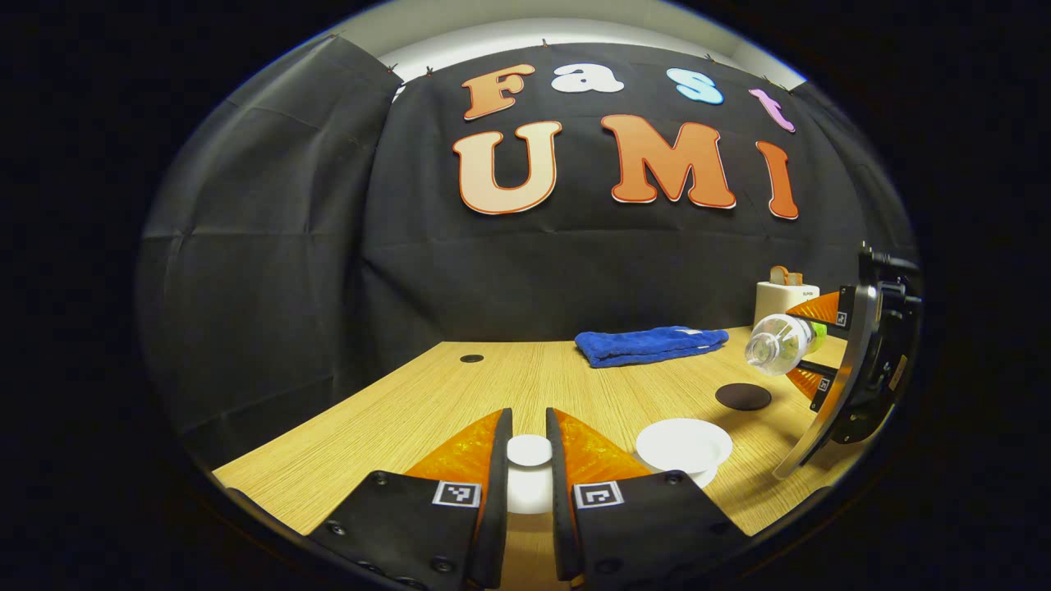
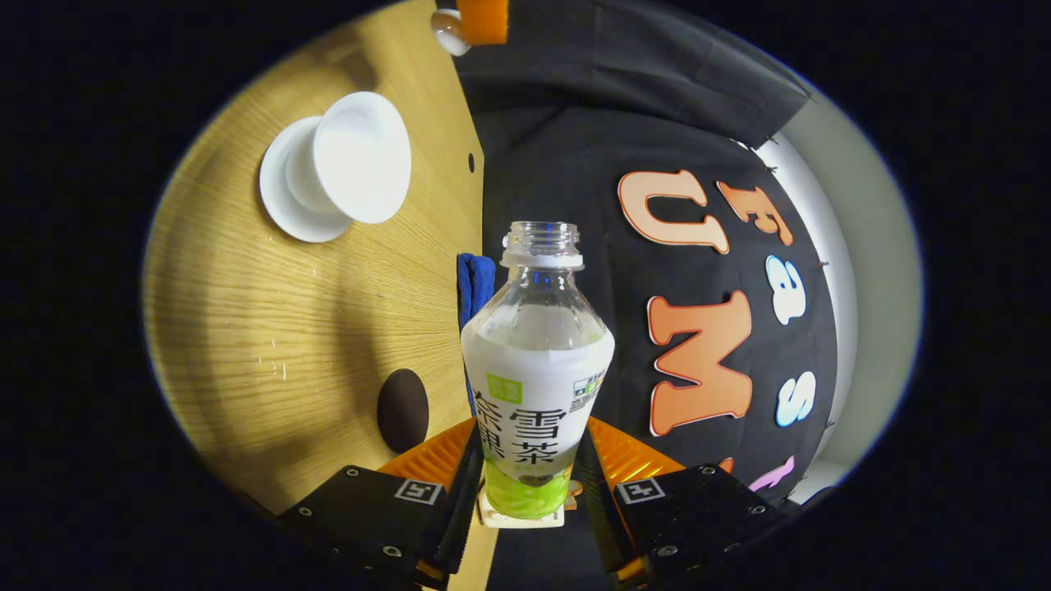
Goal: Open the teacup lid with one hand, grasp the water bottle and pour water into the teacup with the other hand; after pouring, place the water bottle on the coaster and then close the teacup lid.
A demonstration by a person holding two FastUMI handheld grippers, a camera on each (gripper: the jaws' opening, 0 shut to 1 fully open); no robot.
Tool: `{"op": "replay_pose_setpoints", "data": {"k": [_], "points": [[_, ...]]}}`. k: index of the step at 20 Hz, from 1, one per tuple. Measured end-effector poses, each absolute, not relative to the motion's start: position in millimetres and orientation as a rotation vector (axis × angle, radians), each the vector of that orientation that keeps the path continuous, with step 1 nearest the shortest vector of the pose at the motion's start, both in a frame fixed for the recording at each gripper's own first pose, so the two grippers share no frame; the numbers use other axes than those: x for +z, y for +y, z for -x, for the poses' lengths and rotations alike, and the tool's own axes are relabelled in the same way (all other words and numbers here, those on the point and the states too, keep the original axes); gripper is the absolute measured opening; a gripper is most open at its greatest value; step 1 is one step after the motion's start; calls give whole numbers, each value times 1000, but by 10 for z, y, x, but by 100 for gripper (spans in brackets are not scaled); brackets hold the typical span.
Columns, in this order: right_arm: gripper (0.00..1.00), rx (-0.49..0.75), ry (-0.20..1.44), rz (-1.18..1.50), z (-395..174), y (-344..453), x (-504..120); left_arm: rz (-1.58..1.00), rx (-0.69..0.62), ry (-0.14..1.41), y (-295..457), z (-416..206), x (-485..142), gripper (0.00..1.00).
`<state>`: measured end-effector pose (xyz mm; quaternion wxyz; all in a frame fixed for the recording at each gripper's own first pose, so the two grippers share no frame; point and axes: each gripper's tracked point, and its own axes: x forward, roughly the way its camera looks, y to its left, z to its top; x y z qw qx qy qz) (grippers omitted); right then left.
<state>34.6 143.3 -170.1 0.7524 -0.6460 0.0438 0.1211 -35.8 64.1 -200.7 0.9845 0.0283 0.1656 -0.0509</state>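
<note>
We've got the lid (image 1: pixel 530 450) pinched in our left gripper (image 1: pixel 530 460), while our right gripper (image 2: pixel 530 484) clamps the tilted bottle (image 2: pixel 535 369) right of the cup (image 1: pixel 684 447).

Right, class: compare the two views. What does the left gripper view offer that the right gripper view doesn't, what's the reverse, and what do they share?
Left gripper view: a white box at the back, plus a close look at the teacup lid held in the left gripper jaws.
Right gripper view: the water bottle close up in the right gripper jaws, its label facing the camera.
Shared: teacup, coaster, blue towel, table.
</note>
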Motion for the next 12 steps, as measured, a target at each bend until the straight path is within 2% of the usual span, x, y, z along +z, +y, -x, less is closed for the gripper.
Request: {"op": "replay_pose_setpoints", "data": {"k": [1, 2, 12], "points": [[60, 264, 85, 1432, -358, 1452, -1699, -57, -102, 333, 652, 360, -2007, 29], [63, 267, 75, 1453, -375, 1472, -1701, -57, -102, 333, 657, 368, -2009, 27], [63, 270, -52, 1654, -414, 1636, -1590, -47, -113, 342, 698, 386, -2042, 27]]}}
